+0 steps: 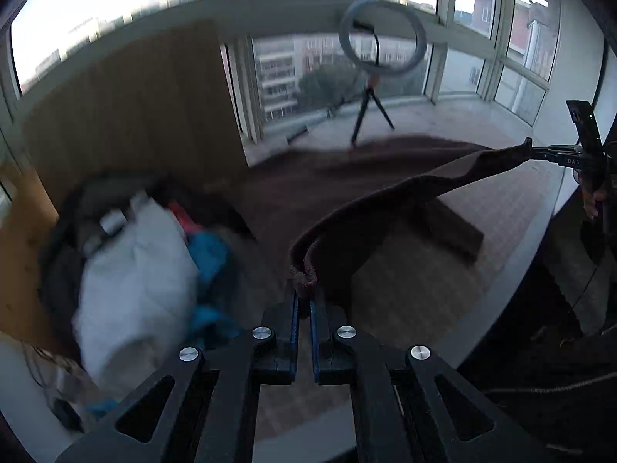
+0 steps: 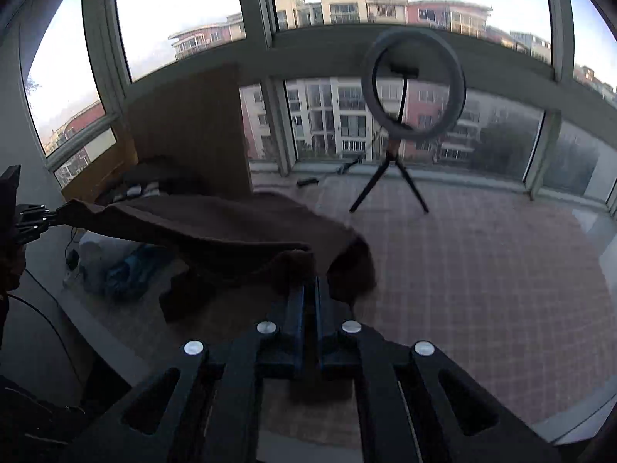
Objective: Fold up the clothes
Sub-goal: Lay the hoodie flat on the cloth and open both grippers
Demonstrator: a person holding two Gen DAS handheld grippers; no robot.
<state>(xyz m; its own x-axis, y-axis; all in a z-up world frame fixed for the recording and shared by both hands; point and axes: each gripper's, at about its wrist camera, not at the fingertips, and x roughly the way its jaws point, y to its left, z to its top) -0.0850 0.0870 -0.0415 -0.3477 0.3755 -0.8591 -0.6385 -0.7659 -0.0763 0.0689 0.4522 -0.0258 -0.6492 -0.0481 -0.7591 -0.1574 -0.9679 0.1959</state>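
A dark brown garment [image 1: 347,200] is stretched in the air between both grippers above a table with a checked cloth [image 1: 424,270]. My left gripper [image 1: 304,293] is shut on one bunched corner of it. My right gripper [image 2: 310,281] is shut on the other corner of the garment [image 2: 231,231]. In the left wrist view the right gripper [image 1: 536,150] shows at the far right, pinching the cloth tip. In the right wrist view the left gripper [image 2: 50,218] shows at the far left. The garment's far part sags onto the table.
A pile of clothes, white [image 1: 135,270] and blue [image 1: 208,250], lies at the table's left. A ring light on a tripod [image 2: 401,142] stands at the back by the windows. A wooden board [image 1: 135,115] leans at the left. The checked tabletop [image 2: 482,270] extends right.
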